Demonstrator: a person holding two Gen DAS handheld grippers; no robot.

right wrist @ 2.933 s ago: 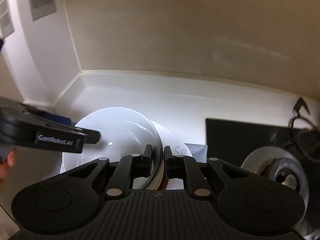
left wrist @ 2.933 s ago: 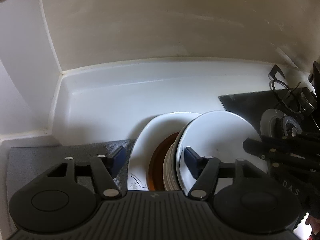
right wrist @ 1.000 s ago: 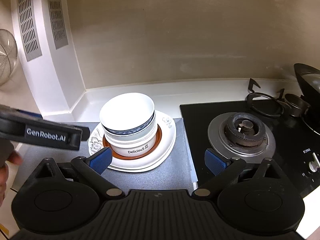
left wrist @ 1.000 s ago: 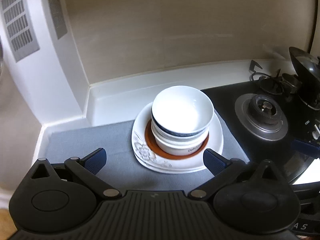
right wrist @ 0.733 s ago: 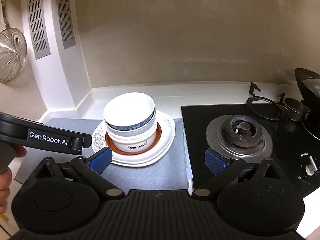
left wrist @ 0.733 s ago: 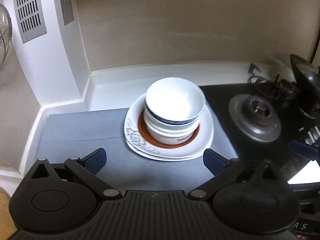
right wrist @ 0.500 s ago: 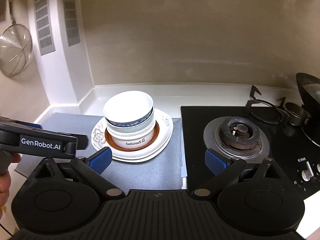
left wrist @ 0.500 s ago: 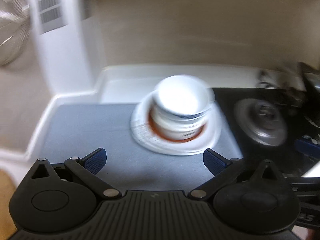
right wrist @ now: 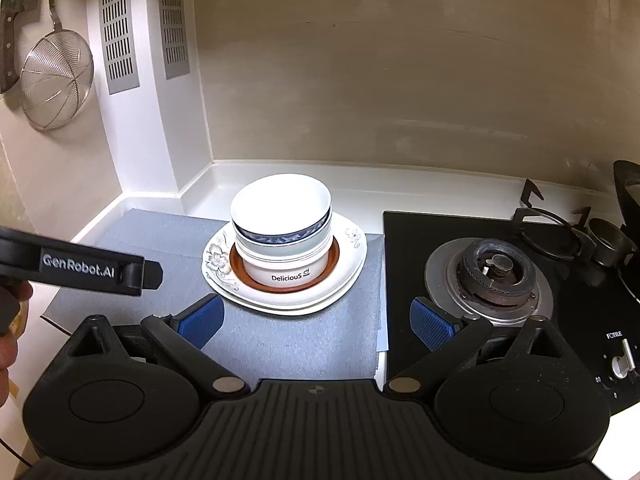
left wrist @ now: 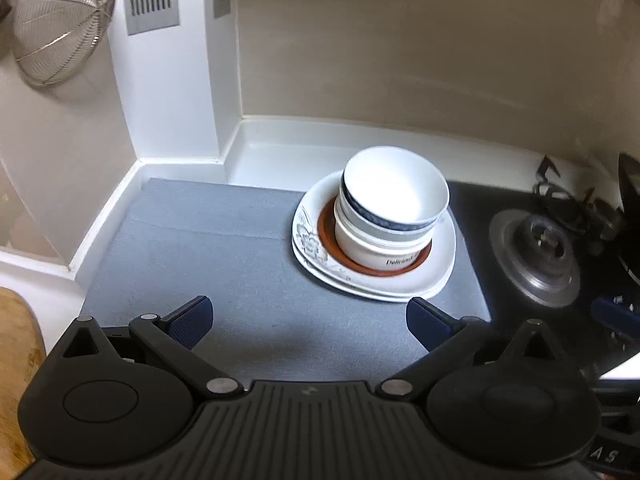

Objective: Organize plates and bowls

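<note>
A stack of white bowls point(left wrist: 394, 204) point(right wrist: 282, 216) sits on a brown saucer point(right wrist: 334, 262) on white flowered plates point(left wrist: 440, 276) point(right wrist: 352, 264), all resting on a grey mat point(left wrist: 224, 252) point(right wrist: 304, 344). The top bowl has a blue band; the bottom one reads "Delicious". My left gripper point(left wrist: 308, 318) is open and empty, held back from the stack. My right gripper point(right wrist: 316, 320) is also open and empty, in front of the plates. The left gripper's body point(right wrist: 80, 266) shows at the left of the right wrist view, with part of a hand point(right wrist: 10, 320).
A black gas hob point(right wrist: 492, 268) point(left wrist: 540, 244) lies to the right of the mat, with a dark pan point(right wrist: 628, 188) at the far right. A wire strainer point(left wrist: 60, 20) point(right wrist: 54, 80) hangs on the left wall. A wooden board edge point(left wrist: 16, 368) is at the lower left.
Both grippers have pulled back and up from the stack. The right gripper, shut on the bowl rim 2.9 s ago, now stands open. The left view has swung left.
</note>
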